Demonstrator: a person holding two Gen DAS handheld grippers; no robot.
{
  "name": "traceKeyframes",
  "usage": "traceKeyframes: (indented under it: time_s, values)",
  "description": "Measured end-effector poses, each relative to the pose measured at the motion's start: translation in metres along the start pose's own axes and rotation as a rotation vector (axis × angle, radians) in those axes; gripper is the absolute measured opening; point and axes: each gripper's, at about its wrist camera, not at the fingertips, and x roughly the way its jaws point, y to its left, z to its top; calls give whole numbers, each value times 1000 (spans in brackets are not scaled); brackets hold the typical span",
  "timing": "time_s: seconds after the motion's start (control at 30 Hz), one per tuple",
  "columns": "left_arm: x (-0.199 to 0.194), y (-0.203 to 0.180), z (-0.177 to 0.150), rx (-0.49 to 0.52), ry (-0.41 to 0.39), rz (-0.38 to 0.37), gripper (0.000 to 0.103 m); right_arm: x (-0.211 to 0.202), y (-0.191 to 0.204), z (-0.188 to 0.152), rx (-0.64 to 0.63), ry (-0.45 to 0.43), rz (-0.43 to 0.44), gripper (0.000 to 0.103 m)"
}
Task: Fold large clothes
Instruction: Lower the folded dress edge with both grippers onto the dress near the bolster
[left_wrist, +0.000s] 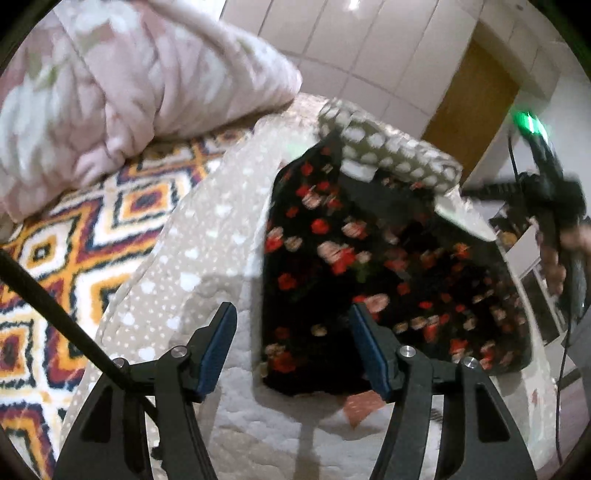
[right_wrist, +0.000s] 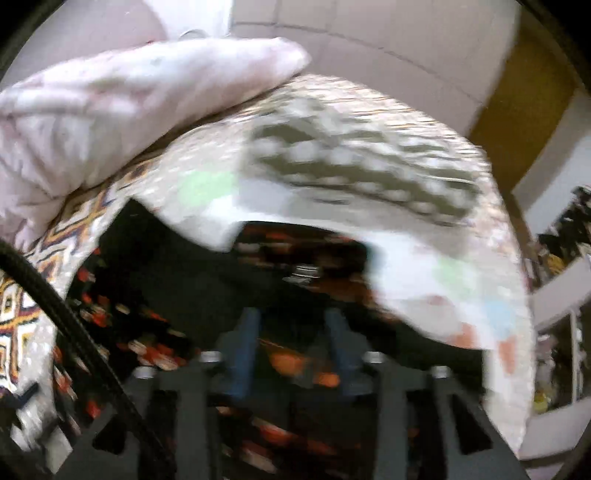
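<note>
Spread on the quilted bedspread (left_wrist: 207, 236) in the left wrist view: a folded floral garment (left_wrist: 376, 266), ahead and right of the left gripper (left_wrist: 293, 343). Behind the garment's far edge, resting against it, a spotted cushion (left_wrist: 388, 151). To the left, past the bedspread's edge, a patterned blanket (left_wrist: 74, 251), with a bulky duvet (left_wrist: 122, 81) heaped on its far part. Beyond the bed, a panelled wardrobe (left_wrist: 351, 48); right of that, a door (left_wrist: 476, 96). At the far right, over the garment's right side, the right gripper (left_wrist: 550, 192). From the right wrist: right gripper (right_wrist: 293, 354) low over the garment (right_wrist: 155, 295), cushion (right_wrist: 362, 173) behind, duvet (right_wrist: 122, 107) far left.
</note>
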Motion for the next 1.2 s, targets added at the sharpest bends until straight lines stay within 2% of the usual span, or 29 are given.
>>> traceKeyframes:
  time_s: [0.07, 0.17, 0.3, 0.33, 0.37, 0.4, 0.43, 0.53, 0.63, 0.67, 0.73, 0.77, 0.8, 0.87, 0.9, 0.93, 1.0, 1.1, 1.2]
  values:
    - [0, -8, -1, 20, -16, -11, 63, -3, -33, -21, 15, 38, -27, 54]
    - [16, -20, -6, 54, 12, 12, 63, 12, -59, -48, 28, 102, -50, 54]
    - [37, -28, -14, 90, 41, 58, 63, 39, -60, -74, 85, 128, 12, 60]
    - [39, -28, -14, 94, 40, 62, 64, 46, -56, -77, 90, 134, 14, 57]
    - [39, -28, -15, 96, 37, 67, 66, 56, -46, -81, 69, 155, 1, 45]
    - [39, -28, -15, 95, 36, 70, 67, 61, -41, -85, 40, 165, -22, 6]
    - [39, -27, -16, 89, 37, 70, 68, 64, -30, -86, -23, 170, -98, 1]
    - [42, -21, -14, 57, 51, 57, 71, 56, -37, -79, -13, 134, -196, 0]
    - [45, -18, -13, 39, 64, 52, 75, 49, -74, -68, 100, 96, -338, 0]
    - [46, -17, -14, 37, 69, 58, 76, 51, -91, -67, 137, 110, -407, 0]
    - [48, -17, -14, 29, 79, 51, 76, 62, -108, -69, 162, 177, -492, 0]
    - [48, -16, -14, 24, 80, 48, 76, 65, -117, -73, 196, 204, -446, 0]
    - [48, -15, -14, 17, 82, 44, 77, 58, -126, -76, 254, 182, -349, 0]
    - [48, -13, -14, 7, 85, 39, 78, 30, -142, -81, 346, 91, -230, 6]
    - [49, -12, -14, 2, 86, 35, 78, 19, -148, -83, 365, 71, -210, 22]
    - [49, -12, -14, -1, 87, 35, 78, 9, -154, -87, 380, 59, -201, 46]
    - [49, -12, -14, -2, 87, 35, 79, -14, -171, -101, 416, 26, -181, 62]
    - [49, -12, -14, 3, 87, 38, 79, -29, -192, -132, 476, 12, -92, 62]
    - [46, -13, -13, 15, 77, 43, 79, -34, -195, -178, 514, 27, 8, 62]
